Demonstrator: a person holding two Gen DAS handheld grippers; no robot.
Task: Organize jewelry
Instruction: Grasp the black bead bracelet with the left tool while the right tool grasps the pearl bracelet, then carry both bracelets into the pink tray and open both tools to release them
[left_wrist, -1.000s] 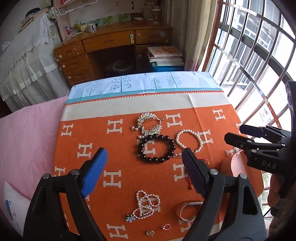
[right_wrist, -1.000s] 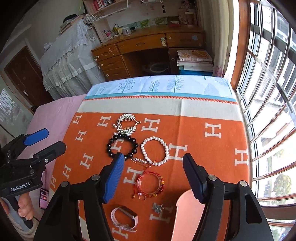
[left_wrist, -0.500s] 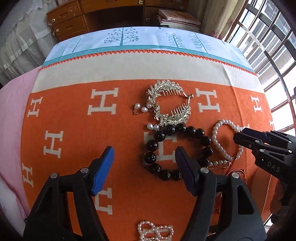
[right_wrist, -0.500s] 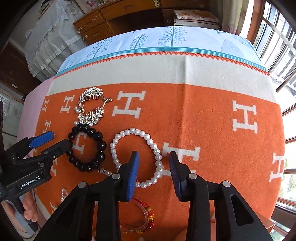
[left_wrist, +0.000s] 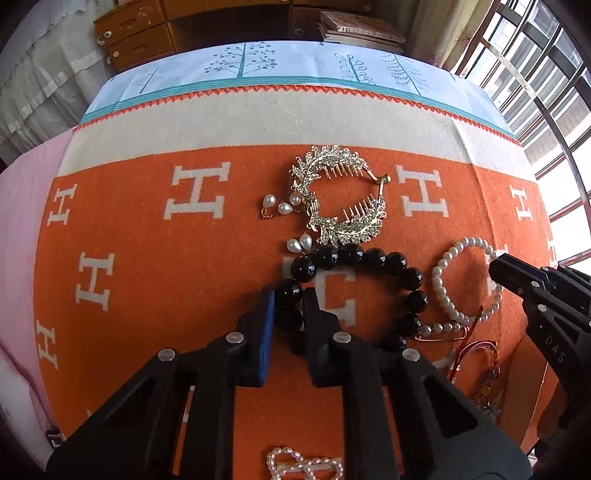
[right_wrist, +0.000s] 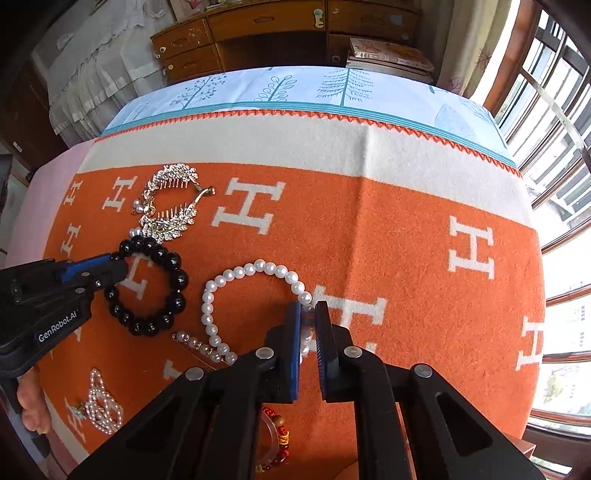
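Note:
A black bead bracelet (left_wrist: 373, 258) lies on the orange blanket (left_wrist: 147, 280). My left gripper (left_wrist: 289, 302) is shut on its left side, as the right wrist view (right_wrist: 118, 267) also shows. A white pearl bracelet (right_wrist: 255, 267) lies to its right. My right gripper (right_wrist: 307, 317) is shut on the pearl bracelet's right side; it also shows in the left wrist view (left_wrist: 496, 264). A silver leaf hair comb (left_wrist: 340, 199) with pearl drops lies just beyond the black bracelet.
A pearl pin (right_wrist: 201, 347), a red cord bracelet (left_wrist: 476, 354) and a pearl knot piece (right_wrist: 99, 406) lie nearer me. The blanket's white and blue border (right_wrist: 295, 110) runs along the far edge. A wooden desk (right_wrist: 280, 26) stands behind, windows at the right.
Both grippers moved down and forward to the blanket and closed: the left on the black bead bracelet, the right on the pearl bracelet. The jewelry lies where it was.

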